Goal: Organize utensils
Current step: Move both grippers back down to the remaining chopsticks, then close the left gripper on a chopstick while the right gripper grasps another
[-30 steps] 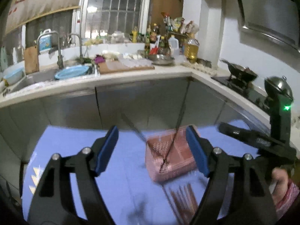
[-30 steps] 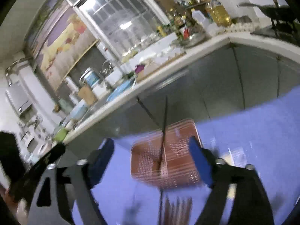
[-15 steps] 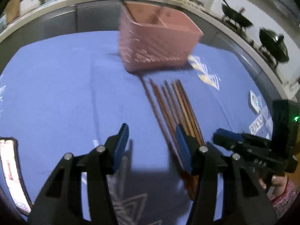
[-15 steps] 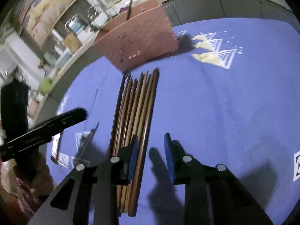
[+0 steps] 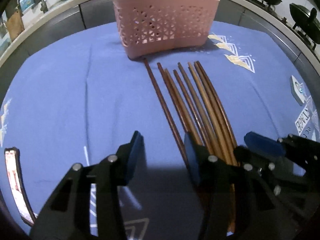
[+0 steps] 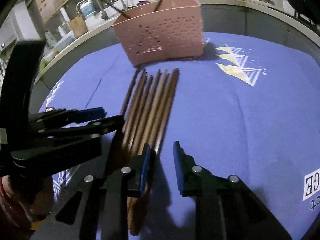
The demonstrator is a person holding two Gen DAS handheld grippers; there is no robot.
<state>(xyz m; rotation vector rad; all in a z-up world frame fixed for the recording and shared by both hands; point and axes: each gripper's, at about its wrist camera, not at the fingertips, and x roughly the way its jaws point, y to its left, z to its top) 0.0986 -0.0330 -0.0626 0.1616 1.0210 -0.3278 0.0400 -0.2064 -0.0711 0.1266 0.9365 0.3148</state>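
- The left gripper [image 5: 164, 156] hung low over the blue-clothed desk [image 5: 60, 92], jaws closing with nothing between them; its right finger [image 5: 192, 160] sat at the left edge of the chopsticks [image 5: 192, 104].
- The right gripper [image 6: 161, 166] was also closing on nothing, only bare cloth between its fingers; its left finger [image 6: 145, 168] lay over the near ends of the bundle.
- The chopsticks lay side by side, flat on the cloth, long axis running away from both grippers toward the pink basket [image 5: 166, 18].
- The bundle sat between the two grippers, to the right of the left one and to the left of the right one; neither looked clearly nearer.
- The basket stood upright just beyond the far tips, with dark utensils already leaning inside.
- Nothing lay between bundle and basket.
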